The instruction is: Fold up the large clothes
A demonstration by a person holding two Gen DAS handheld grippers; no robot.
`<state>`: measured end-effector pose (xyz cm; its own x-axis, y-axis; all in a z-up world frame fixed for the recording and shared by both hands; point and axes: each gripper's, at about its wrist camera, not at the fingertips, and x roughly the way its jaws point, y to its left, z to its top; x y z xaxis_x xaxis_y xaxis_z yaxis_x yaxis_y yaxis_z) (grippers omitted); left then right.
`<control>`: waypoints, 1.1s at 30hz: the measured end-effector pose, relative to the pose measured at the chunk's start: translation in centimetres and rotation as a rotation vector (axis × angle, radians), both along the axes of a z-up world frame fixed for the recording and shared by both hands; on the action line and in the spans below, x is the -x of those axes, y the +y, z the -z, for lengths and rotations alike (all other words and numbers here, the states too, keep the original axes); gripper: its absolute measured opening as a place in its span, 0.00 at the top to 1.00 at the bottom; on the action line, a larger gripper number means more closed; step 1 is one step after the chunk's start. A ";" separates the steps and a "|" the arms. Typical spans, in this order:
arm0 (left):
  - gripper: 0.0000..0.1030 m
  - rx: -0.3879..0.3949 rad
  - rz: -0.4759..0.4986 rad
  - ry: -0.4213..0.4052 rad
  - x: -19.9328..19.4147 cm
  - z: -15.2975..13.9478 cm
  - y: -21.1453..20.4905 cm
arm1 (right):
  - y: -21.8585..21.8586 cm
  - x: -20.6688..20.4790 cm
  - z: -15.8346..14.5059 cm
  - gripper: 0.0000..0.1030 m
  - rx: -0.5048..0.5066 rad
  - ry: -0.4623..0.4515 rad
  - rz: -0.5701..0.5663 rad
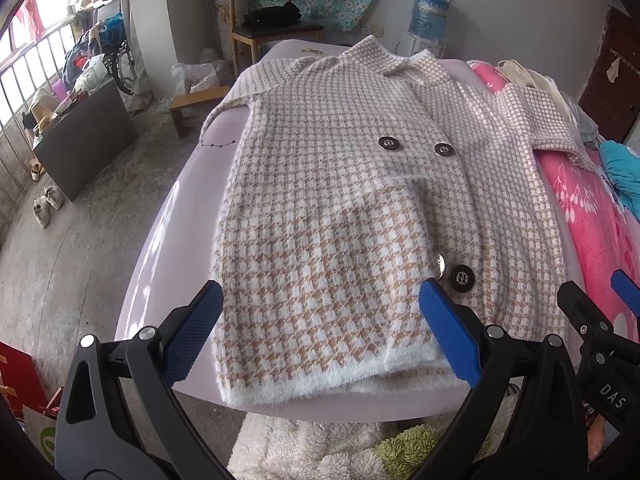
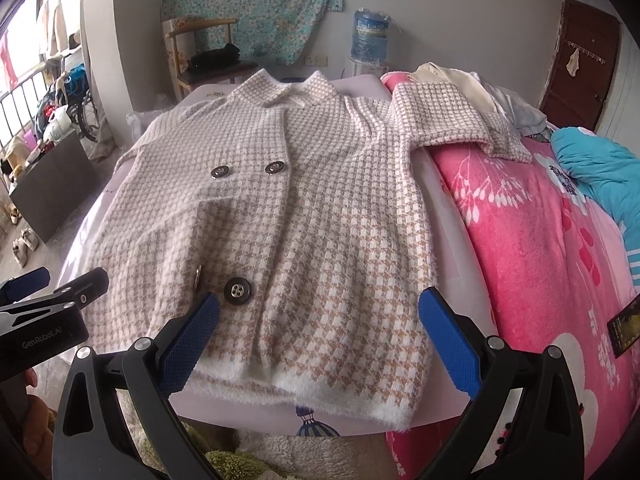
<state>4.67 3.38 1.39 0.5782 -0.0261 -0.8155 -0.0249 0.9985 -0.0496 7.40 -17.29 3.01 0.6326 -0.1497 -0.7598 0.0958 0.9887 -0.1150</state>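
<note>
A beige and white houndstooth coat [image 1: 340, 208] with dark buttons lies flat and face up on a pale lilac bed [image 1: 176, 200], its white fuzzy hem toward me. It also shows in the right wrist view [image 2: 288, 216]. One sleeve [image 2: 452, 116] stretches right over a pink blanket [image 2: 532, 240]. My left gripper [image 1: 320, 332] is open and empty, just above the hem's left half. My right gripper [image 2: 320, 332] is open and empty, above the hem's right half. Each gripper's side shows in the other's view.
A wooden chair [image 1: 272, 20] with dark cloth and a water dispenser [image 1: 430, 16] stand past the bed's far end. A dark cabinet [image 1: 80, 136] and shoes [image 1: 48, 204] are on the floor to the left. Teal clothing [image 2: 600, 176] lies on the blanket at right. A fluffy rug [image 1: 312, 448] lies below the near edge.
</note>
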 end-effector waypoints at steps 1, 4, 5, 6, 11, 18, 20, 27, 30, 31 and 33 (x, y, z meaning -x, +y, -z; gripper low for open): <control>0.08 0.001 0.005 -0.007 -0.3 -0.1 0.1 | 0.1 -0.2 -0.2 0.06 0.005 -0.008 -0.001; 0.08 -0.011 0.027 -0.035 -1.1 -0.4 0.1 | 0.6 -1.0 -0.6 0.06 0.027 -0.036 -0.012; 0.08 -0.018 0.033 -0.043 -1.3 -0.6 0.1 | 0.8 -1.3 -0.6 0.06 0.036 -0.041 -0.017; 0.08 -0.018 0.043 -0.048 -1.7 -0.7 0.2 | 1.0 -1.6 -0.5 0.06 0.045 -0.039 -0.023; 0.08 0.011 0.077 -0.082 -3.1 -1.0 1.0 | 1.6 -3.6 -0.1 0.06 0.038 -0.029 -0.053; 0.08 0.147 0.116 -0.168 -5.3 -1.0 3.4 | 2.6 -7.1 -0.4 0.06 0.083 -0.057 -0.139; 0.08 0.195 0.112 -0.163 -6.3 -0.8 4.3 | 2.8 -8.5 -0.6 0.06 0.060 -0.057 -0.177; 0.08 0.331 0.051 -0.155 -9.8 -0.9 8.5 | 4.9 -12.4 -0.8 0.06 0.018 -0.084 -0.313; 0.08 0.349 -0.025 -0.166 -11.2 -1.1 11.0 | 6.1 -14.1 -0.5 0.06 -0.025 -0.060 -0.375; 0.08 0.341 -0.051 -0.169 -11.7 -1.1 11.9 | 6.4 -14.7 -0.3 0.06 -0.040 -0.051 -0.388; 0.08 0.331 -0.107 -0.180 -13.1 -1.0 13.8 | 7.3 -15.6 0.0 0.06 -0.058 -0.036 -0.407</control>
